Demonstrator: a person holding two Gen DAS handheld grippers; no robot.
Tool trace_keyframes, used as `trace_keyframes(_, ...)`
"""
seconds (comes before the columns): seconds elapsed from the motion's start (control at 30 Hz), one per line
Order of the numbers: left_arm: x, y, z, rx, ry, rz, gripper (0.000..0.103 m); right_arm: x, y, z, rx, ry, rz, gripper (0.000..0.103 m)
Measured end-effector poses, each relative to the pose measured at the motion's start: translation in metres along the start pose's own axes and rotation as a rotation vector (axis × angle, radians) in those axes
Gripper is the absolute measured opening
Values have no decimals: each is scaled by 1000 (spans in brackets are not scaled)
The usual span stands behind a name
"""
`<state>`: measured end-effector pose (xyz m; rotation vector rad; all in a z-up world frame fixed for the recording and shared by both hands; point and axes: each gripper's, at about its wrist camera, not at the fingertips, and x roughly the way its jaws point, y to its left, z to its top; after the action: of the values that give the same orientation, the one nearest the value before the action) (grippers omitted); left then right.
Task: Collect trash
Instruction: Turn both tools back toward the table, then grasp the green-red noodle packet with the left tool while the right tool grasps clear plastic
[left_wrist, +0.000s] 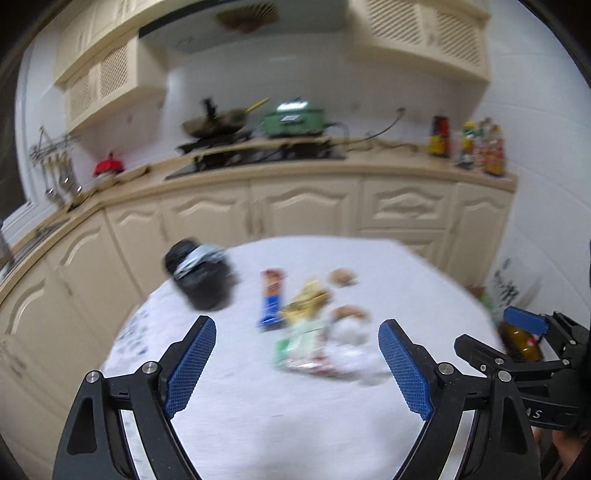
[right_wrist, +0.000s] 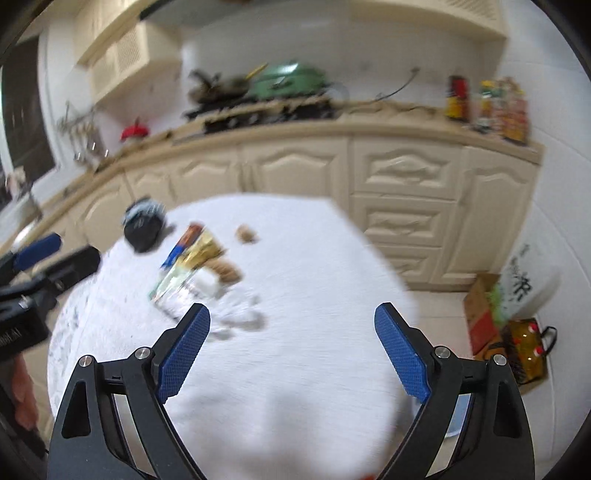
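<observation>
Landmark: the table (left_wrist: 258, 424), covered with a white cloth, with everything else placed against it.
Black bag: a crumpled black bag (left_wrist: 201, 275) with a pale strip across it sits at the table's far left edge, apart from the rest of the trash.
Blue wrapper: a blue and brown snack wrapper (left_wrist: 272, 297) lies on the table to the right of the bag, near the middle.
Yellow wrapper: a yellow wrapper (left_wrist: 308, 301) touches the blue one on its right.
Green and white wrapper: a green and white wrapper (left_wrist: 303, 349) lies just nearer the camera than the yellow one; blur hides its print.
Brown scraps: two small brown scraps (left_wrist: 343, 277) rest on the cloth right of the wrappers, one farther back than the other.
Left claw: the left gripper (left_wrist: 297, 363) hangs over the near part of the table, jaws wide apart, nothing between them.
Right claw: the right gripper (right_wrist: 291, 347) hangs over the table's near right side, jaws wide apart and empty.
Behind the table: cream cupboards (left_wrist: 306, 206) under a counter with a green pot (left_wrist: 293, 120).
Right of the table: a cardboard box (right_wrist: 482, 314) stands on the floor.
</observation>
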<state>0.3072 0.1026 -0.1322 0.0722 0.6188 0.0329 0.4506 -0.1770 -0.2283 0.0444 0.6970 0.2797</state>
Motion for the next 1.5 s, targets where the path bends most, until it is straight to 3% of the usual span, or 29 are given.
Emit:
trace_keyframes(0.17,8,39,-13,-11,75,29,86,59,25,-1,-40,98,0,92)
trace_keyframes(0.27,16,44,-20,1,126,21,86,79,31,1,-43,131,3,92)
trace_keyframes(0.53,47,35,3,-3,195,-33,86,109,55,-5,-74,192,80,92)
trace_keyframes(0.6,73,27,21,-1,211,-45,86,119,55,-7,-77,219,78,92)
trace_keyframes(0.63,76,27,23,2,215,-50,86,118,54,-6,-75,211,77,84)
trace_keyframes(0.67,84,24,27,9,220,-58,87,115,53,-5,-73,191,88,54)
trace_keyframes(0.7,93,22,31,17,227,-64,87,114,51,-4,-74,185,100,37)
trace_keyframes(0.73,106,18,36,21,233,-71,87,115,49,-3,-71,186,104,32)
trace_keyframes(0.83,131,-2,43,27,256,-115,87,117,39,-4,-47,199,132,30)
trace_keyframes(0.97,156,-28,43,55,305,-139,87,108,22,-5,-25,174,103,30)
trace_keyframes(1.13,187,-48,44,80,358,-103,84,103,-3,-5,45,167,116,30)
trace_keyframes(1.2,193,-46,46,65,348,-119,70,102,-5,-5,50,164,125,30)
trace_keyframes(1.27,197,-43,49,58,352,-123,68,101,-4,-4,47,160,132,30)
trace_keyframes(1.5,177,-27,51,38,270,-20,68,92,1,-7,50,147,175,30)
